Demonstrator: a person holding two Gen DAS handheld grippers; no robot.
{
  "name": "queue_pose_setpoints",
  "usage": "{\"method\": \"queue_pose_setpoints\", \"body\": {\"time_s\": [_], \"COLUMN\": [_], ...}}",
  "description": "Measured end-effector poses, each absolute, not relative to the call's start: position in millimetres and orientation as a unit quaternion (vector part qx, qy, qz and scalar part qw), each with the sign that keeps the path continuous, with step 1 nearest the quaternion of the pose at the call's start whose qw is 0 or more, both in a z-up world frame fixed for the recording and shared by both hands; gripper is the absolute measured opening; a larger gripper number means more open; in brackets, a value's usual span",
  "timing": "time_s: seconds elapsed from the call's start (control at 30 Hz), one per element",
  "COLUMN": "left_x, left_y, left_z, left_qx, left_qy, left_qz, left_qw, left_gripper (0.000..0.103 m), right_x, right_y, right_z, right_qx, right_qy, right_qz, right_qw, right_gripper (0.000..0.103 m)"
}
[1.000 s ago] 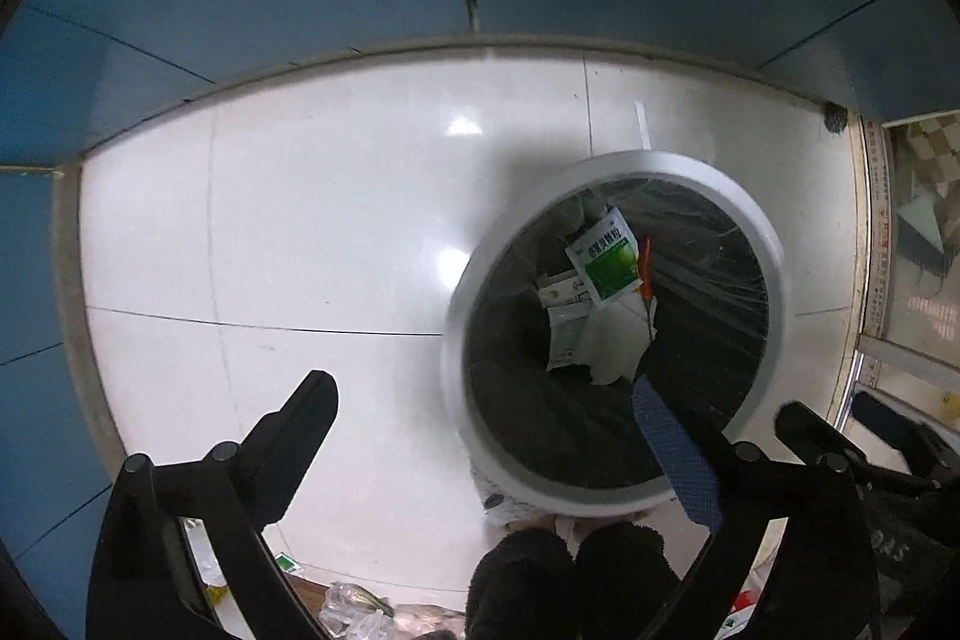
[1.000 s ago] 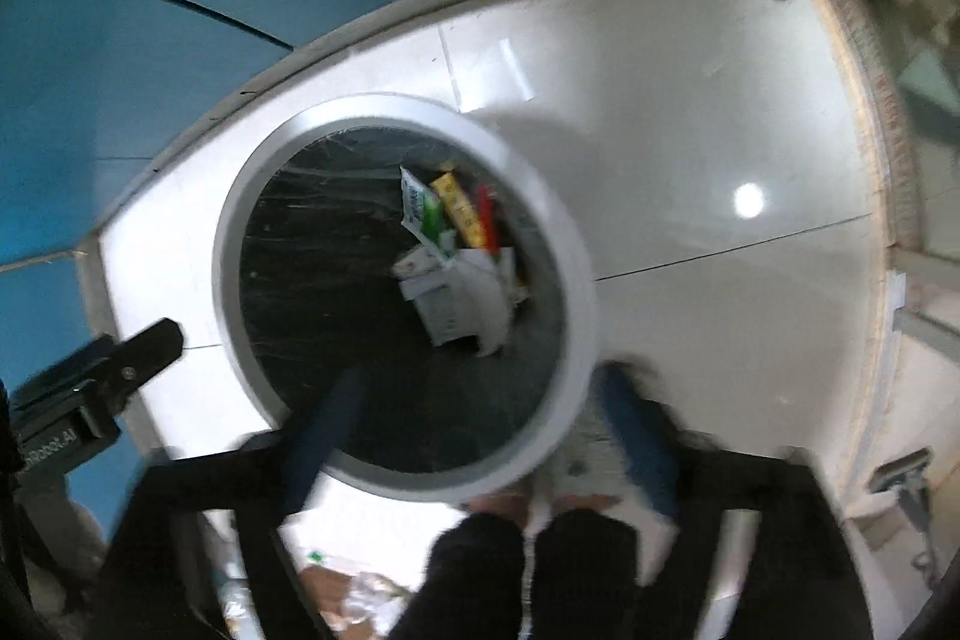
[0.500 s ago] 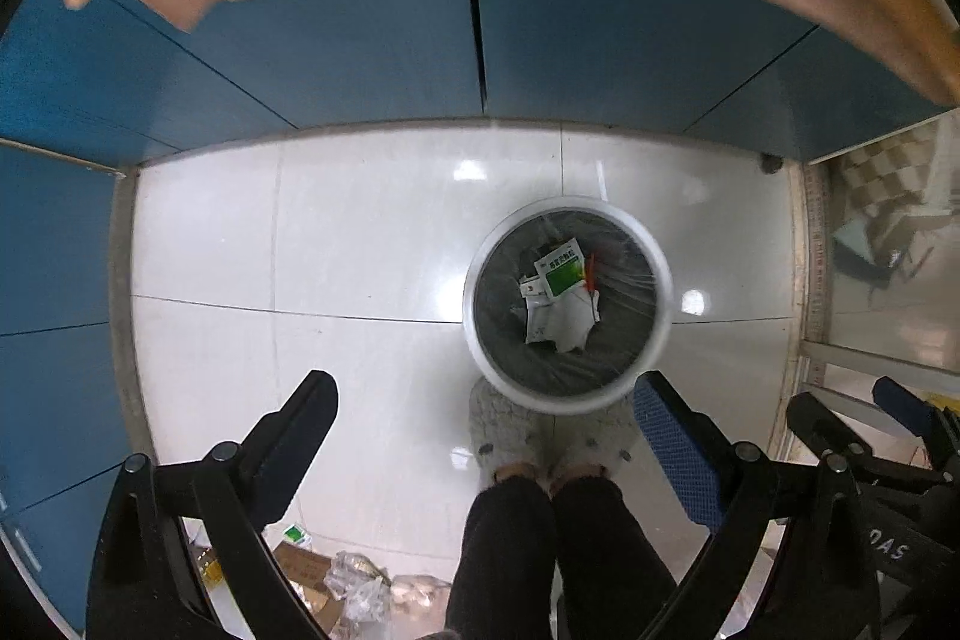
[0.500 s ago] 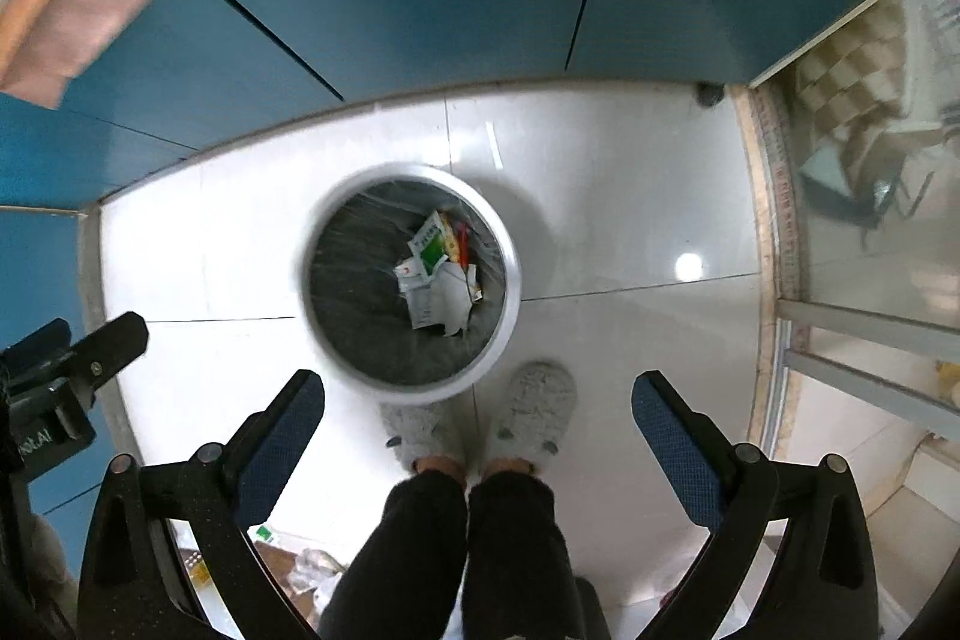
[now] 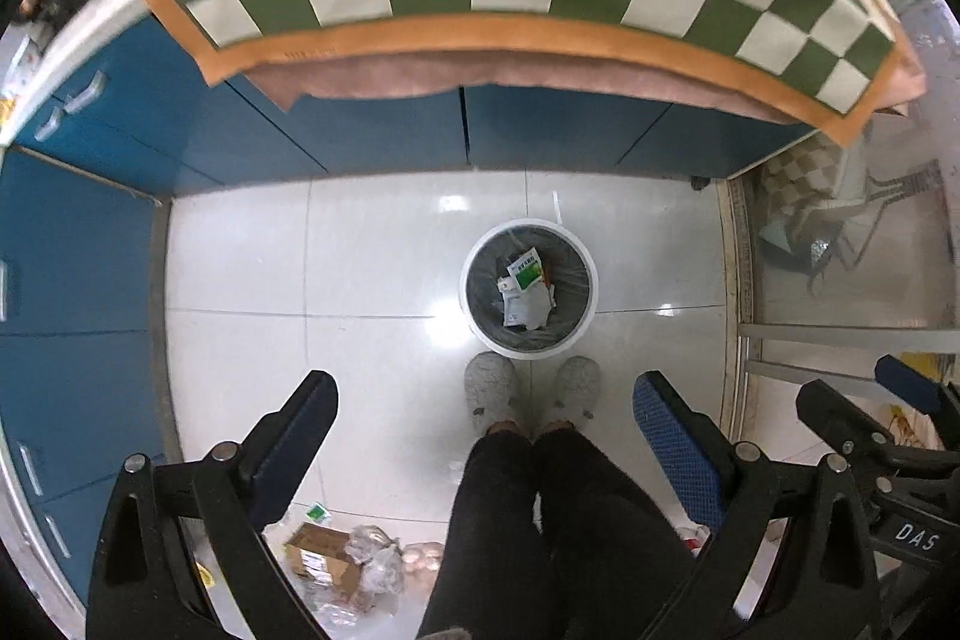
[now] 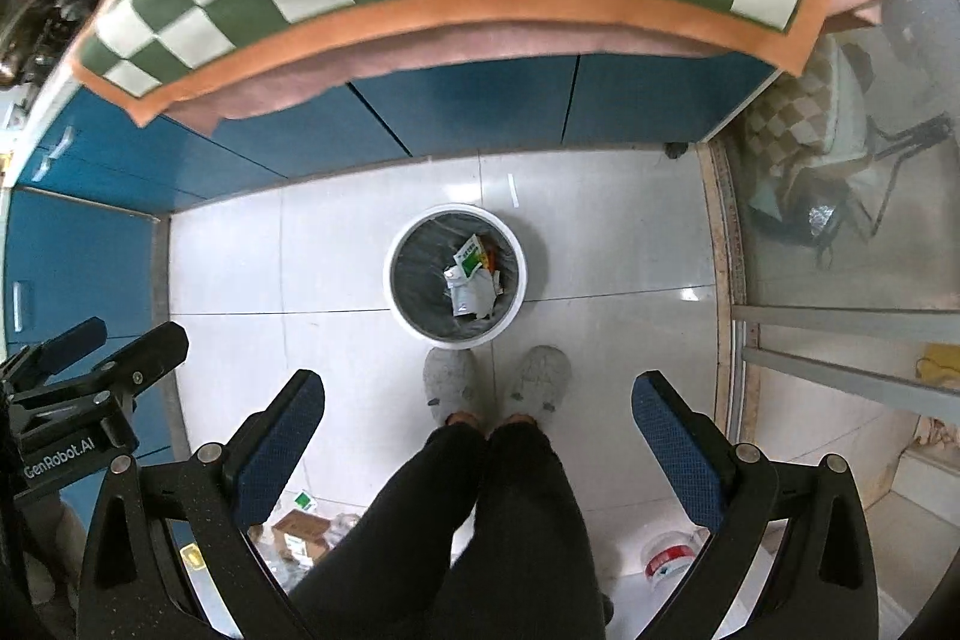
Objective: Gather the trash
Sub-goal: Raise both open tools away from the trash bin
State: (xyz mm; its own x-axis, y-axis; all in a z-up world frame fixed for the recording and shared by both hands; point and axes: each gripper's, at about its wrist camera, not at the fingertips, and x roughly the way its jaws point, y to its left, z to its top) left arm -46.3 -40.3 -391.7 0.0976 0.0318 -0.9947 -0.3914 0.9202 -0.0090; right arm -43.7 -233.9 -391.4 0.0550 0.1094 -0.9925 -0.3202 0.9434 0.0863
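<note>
Both tools have pulled up high, and the bin (image 5: 528,287) now sits small on the floor by the feet, wrappers (image 5: 527,293) inside. Left tool (image 5: 480,421) and right tool (image 6: 477,415) gape wide, empty. Drop looks done; more litter (image 5: 342,559) waits near left.

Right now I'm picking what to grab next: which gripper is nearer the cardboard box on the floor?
Left, probably. The left gripper hangs open high above the cardboard box's side of the legs; the right gripper, also open, sits over the legs, farther right.
</note>
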Motion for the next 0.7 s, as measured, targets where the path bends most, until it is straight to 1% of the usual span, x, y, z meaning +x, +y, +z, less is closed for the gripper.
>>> {"method": "queue_pose_setpoints", "body": {"time_s": [0.13,0.27,0.4,0.43,0.5,0.7], "left_x": [-52,-45,-27,-22,-6,49], "left_y": [-35,-22,-7,-3,6,25], "left_z": [-341,-286,-245,-237,-225,-220], "left_qx": [-0.106,-0.092,-0.075,-0.075,-0.074,-0.059], "left_qy": [0.624,0.553,0.49,0.48,0.462,0.456], "left_qz": [0.166,0.19,0.22,0.221,0.218,0.264], "left_qw": [0.757,0.806,0.84,0.846,0.856,0.848], "left_gripper": [0.101,0.101,0.101,0.103,0.103,0.103], "right_x": [-55,-55,-39,-35,-18,43], "right_y": [-234,-231,-222,-218,-215,-214], "right_z": [-343,-301,-265,-261,-244,-221], "right_qx": [-0.067,-0.023,0.014,0.019,0.035,0.043], "right_qy": [0.655,0.628,0.593,0.589,0.575,0.55], "right_qz": [0.155,0.171,0.185,0.184,0.188,0.18], "right_qw": [0.737,0.759,0.783,0.786,0.795,0.815], "right_gripper": [0.103,0.103,0.103,0.103,0.103,0.103]}}
